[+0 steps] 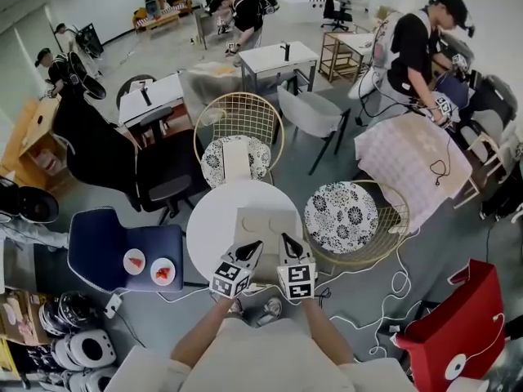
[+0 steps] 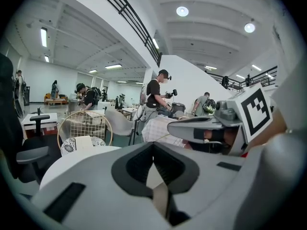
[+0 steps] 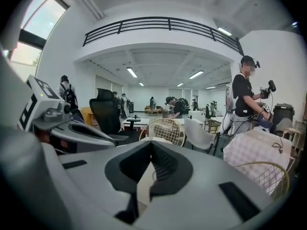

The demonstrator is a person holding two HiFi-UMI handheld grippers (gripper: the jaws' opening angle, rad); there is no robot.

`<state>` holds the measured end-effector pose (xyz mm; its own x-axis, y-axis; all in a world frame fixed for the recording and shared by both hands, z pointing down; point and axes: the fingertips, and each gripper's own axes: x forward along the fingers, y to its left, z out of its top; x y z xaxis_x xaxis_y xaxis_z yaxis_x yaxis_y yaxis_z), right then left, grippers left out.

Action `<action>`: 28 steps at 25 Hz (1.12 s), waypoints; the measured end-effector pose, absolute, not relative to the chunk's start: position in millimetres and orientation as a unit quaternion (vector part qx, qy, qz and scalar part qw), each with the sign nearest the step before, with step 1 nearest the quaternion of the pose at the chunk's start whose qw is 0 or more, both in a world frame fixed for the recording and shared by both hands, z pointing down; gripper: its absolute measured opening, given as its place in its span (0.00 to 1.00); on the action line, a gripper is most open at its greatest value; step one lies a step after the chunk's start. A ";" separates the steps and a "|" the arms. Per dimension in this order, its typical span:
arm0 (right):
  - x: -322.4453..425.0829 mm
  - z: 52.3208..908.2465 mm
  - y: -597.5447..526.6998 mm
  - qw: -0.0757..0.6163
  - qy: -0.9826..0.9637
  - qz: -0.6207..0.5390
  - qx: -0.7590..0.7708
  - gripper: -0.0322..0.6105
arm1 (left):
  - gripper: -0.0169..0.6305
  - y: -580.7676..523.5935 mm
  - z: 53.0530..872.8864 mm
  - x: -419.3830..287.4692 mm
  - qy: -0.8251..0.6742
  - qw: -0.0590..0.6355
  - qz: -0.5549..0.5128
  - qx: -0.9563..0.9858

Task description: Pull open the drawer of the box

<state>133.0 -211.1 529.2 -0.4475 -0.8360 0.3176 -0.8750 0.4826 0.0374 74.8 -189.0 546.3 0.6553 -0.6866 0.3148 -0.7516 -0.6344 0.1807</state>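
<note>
Box (image 1: 265, 219) looked pale, matt, cardboard-like. Tabletop (image 1: 206, 219) was smooth, white, matt. Left tool (image 1: 252, 247) and right tool (image 1: 288, 241) were matt grey plastic.

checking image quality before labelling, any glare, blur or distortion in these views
Head view: evenly lit, fisheye-bent, the pale box hardly stands out on the white table. Left gripper view: black round vignette, a ceiling lamp flares. Right gripper view: window blown out at upper left.
</note>
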 end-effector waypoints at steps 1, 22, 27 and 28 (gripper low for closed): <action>132.4 530.8 -207.7 0.148 -0.848 0.068 0.504 0.08 | 0.04 -187.4 546.4 74.7 -0.401 0.150 0.109 0.897; 53.6 544.1 -49.2 0.150 -0.824 0.090 0.539 0.07 | 0.05 -61.8 545.3 -1.1 -0.370 0.137 0.088 0.915; 35.6 551.8 2.6 0.152 -0.817 0.099 0.547 0.07 | 0.04 -17.8 550.4 -20.6 -0.366 0.142 0.087 0.915; 33.9 553.0 11.5 0.152 -0.816 0.101 0.549 0.07 | 0.04 -9.6 551.3 -22.5 -0.365 0.143 0.087 0.916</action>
<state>33.9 11.5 553.0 -0.3508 -0.8651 0.3585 -0.9266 0.3761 0.0011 -22.5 -9.6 551.3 0.7190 -0.6431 0.2637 -0.6928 -0.6933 0.1984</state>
